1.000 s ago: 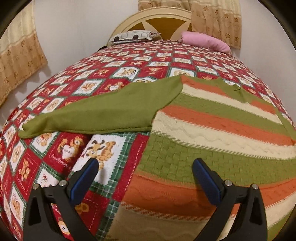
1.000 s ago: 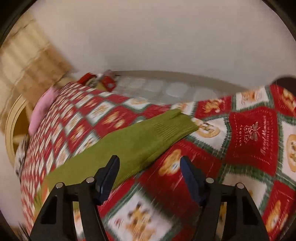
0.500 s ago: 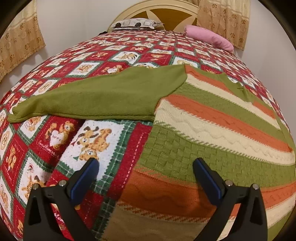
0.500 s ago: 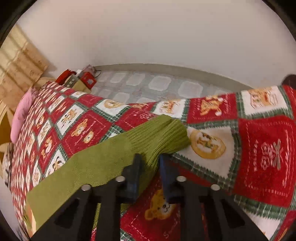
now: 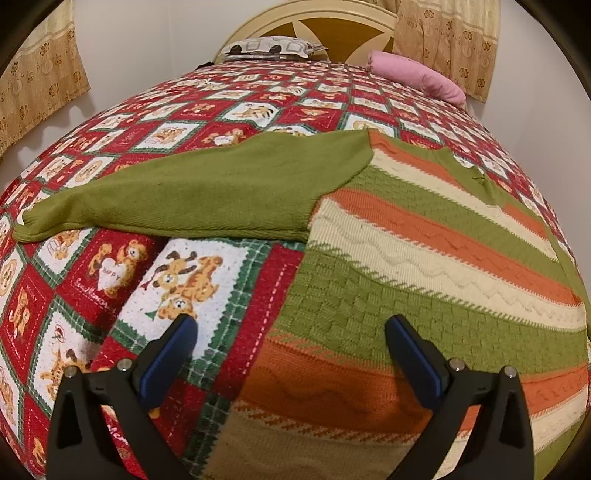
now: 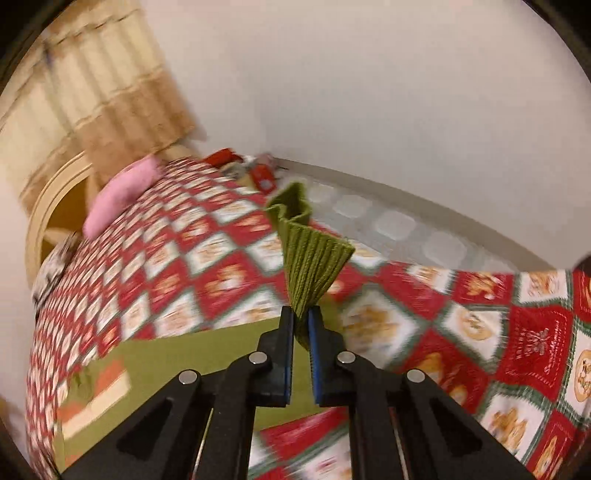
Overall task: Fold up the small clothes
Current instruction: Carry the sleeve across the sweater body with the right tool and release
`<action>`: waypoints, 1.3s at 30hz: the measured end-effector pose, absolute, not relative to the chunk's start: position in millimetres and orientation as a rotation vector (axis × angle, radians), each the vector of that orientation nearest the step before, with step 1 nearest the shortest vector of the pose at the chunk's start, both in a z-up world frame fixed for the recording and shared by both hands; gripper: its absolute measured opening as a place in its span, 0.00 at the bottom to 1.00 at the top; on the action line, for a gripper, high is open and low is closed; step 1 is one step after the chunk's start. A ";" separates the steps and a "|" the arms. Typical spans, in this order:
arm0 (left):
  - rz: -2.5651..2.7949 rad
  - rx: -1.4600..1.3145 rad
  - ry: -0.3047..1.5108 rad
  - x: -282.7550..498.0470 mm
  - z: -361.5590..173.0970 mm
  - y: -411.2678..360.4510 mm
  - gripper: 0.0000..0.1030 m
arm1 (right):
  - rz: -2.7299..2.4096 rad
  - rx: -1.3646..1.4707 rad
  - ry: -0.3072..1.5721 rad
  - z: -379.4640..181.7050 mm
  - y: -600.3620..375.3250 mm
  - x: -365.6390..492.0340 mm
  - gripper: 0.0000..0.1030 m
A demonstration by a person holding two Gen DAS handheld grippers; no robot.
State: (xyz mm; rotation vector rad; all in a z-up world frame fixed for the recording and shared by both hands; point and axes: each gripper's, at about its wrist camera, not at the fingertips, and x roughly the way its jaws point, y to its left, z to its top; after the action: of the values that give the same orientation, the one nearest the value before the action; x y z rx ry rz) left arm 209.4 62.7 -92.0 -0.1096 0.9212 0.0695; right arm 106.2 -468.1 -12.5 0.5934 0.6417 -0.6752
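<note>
Sweater (image 5: 424, 251): striped knit, soft, floppy, light, lies flat on bed (image 5: 207, 110) near foot edge. Green sleeve (image 5: 192, 195) stretches toward bed's left edge. Other sleeve's ribbed cuff (image 6: 314, 262) lifted off bed. Right gripper (image 6: 301, 325) fingers clamped on cuff; good hold spot, thick rib. Left gripper (image 5: 288, 350) fingers wide apart, above sweater's bottom side edge, holding nothing. Pink pillow (image 5: 417, 79) by headboard.

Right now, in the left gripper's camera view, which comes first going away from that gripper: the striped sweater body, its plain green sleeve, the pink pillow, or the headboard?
From the left gripper:
1. Striped sweater body, right under the fingers, lying to the right.
2. Green sleeve, stretched out to the left, mid-bed.
3. Pink pillow, far right of the bed.
4. Headboard, behind the bed's far end.
</note>
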 end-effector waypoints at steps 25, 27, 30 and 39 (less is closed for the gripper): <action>0.052 -0.212 0.877 203.3 -88.7 80.1 1.00 | 0.031 0.296 0.854 -65.2 -73.2 297.5 0.06; 0.063 -0.229 0.870 202.2 -88.5 83.5 1.00 | 0.064 0.275 0.886 -76.7 -53.3 307.6 0.06; 0.067 -0.243 0.867 202.6 -88.8 85.5 1.00 | 0.098 0.275 0.908 -87.9 -36.3 318.9 0.06; 0.068 -0.241 0.868 205.0 -89.5 87.5 1.00 | 0.348 0.338 0.998 -110.0 1.2 339.3 0.16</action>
State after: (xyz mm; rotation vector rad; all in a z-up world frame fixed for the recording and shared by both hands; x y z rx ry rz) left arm 205.0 87.5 -89.5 -0.2410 0.8681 0.0683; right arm 339.3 1.2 -110.0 0.3379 0.9979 0.3483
